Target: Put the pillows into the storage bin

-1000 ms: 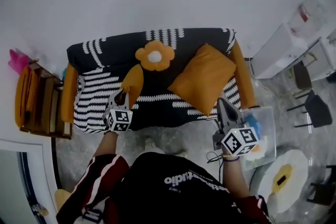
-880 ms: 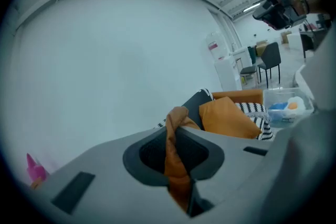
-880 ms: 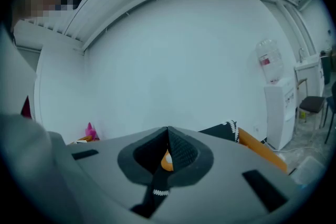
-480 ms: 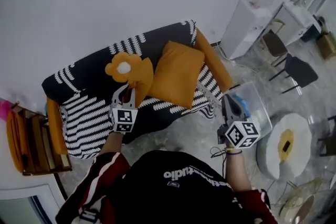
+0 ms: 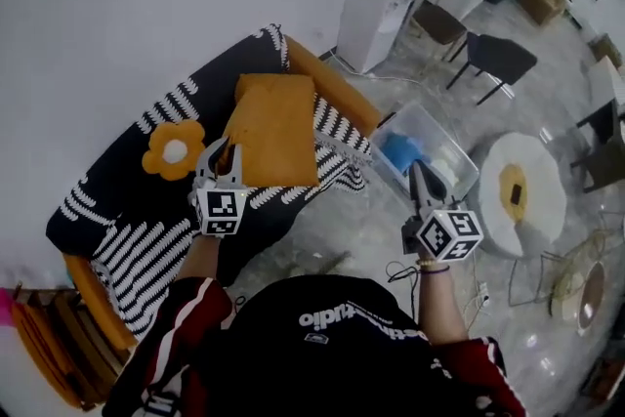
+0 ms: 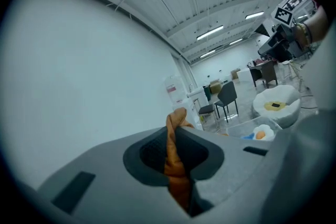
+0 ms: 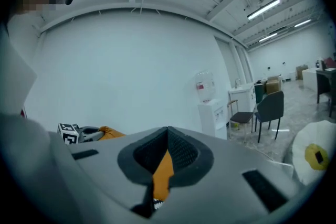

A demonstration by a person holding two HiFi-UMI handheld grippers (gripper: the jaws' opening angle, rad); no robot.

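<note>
1. Head view shows both forearms stretched forward from the black shirt (image 5: 332, 337), the left one in a dark red striped sleeve (image 5: 190, 308). My left tool (image 5: 228, 153) points to about 12 o'clock and my right tool (image 5: 415, 173) to about 11 o'clock. Both gripper views look out at wall and ceiling, so I read both tools as held near level.
2. Left tool: the jaws are almost together, pinching an orange fabric fold (image 6: 176, 165) that bunches up above the pads. From above, the tip lies against the 9 o'clock edge of the orange pillow (image 5: 278, 127). I cannot tell whether the fold is that pillow's corner or a separate piece.
3. Right tool: the jaws are fully closed on a thin orange strip (image 7: 164, 170) that hangs down between the pads. No view shows me what the strip belongs to.
4. The orange pillow lies on the black-and-white sofa (image 5: 146, 244), its long axis running roughly 12 to 6 o'clock. The flower pillow (image 5: 174, 149) lies on the sofa at its 9 o'clock, with the left tool's tip between the two.
5. The clear-walled storage bin (image 5: 451, 140) stands on the floor (image 5: 342, 229) at the orange pillow's 3 o'clock. The right tool's tip overlaps its 7 o'clock edge. A blue item (image 5: 400, 151) lies inside it.
</note>
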